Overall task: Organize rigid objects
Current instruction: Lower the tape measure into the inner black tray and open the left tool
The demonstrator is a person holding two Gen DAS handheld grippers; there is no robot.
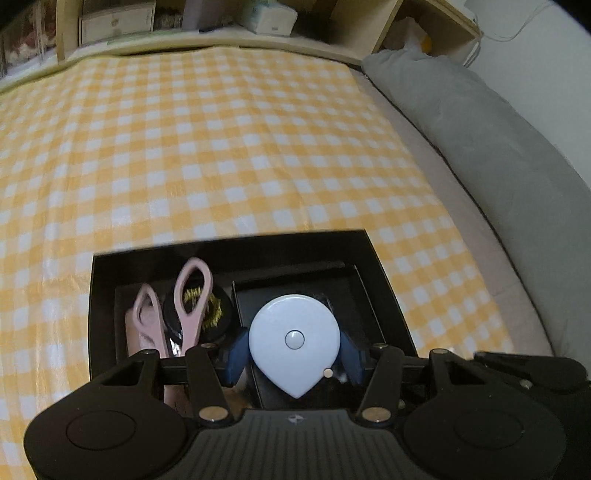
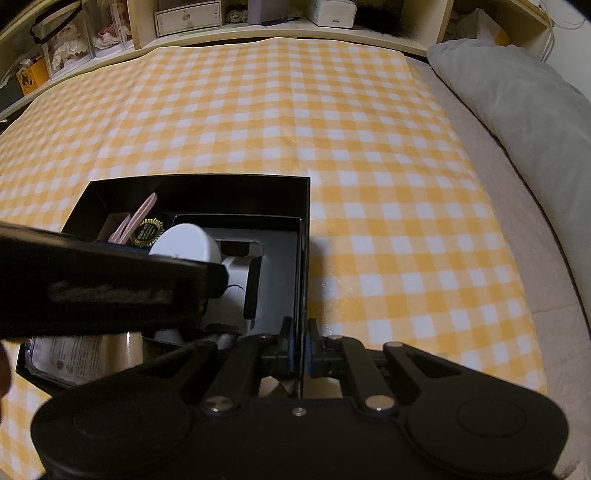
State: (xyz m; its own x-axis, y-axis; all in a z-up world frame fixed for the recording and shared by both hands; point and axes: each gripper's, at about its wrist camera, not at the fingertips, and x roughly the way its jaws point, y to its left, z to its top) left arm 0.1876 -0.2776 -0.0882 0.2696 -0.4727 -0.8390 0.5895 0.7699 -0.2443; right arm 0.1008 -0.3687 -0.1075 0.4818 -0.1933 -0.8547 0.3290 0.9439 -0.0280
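The left gripper (image 1: 294, 360) holds a white teardrop-shaped case (image 1: 294, 341) between half-spread fingers above the black box (image 2: 304, 221) on the checked bedspread (image 1: 221, 147), beside pink scissors (image 1: 184, 306), while the right gripper (image 2: 300, 354) pinches the box's right wall, fingers nearly closed.

Both wrist views steeply over box (image 1: 236, 245)

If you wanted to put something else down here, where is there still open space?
The yellow checked cloth lies bare from the black box back to the shelves and across to the grey pillow. The box is crowded: pink scissors on one side, the white tape measure held over the other.
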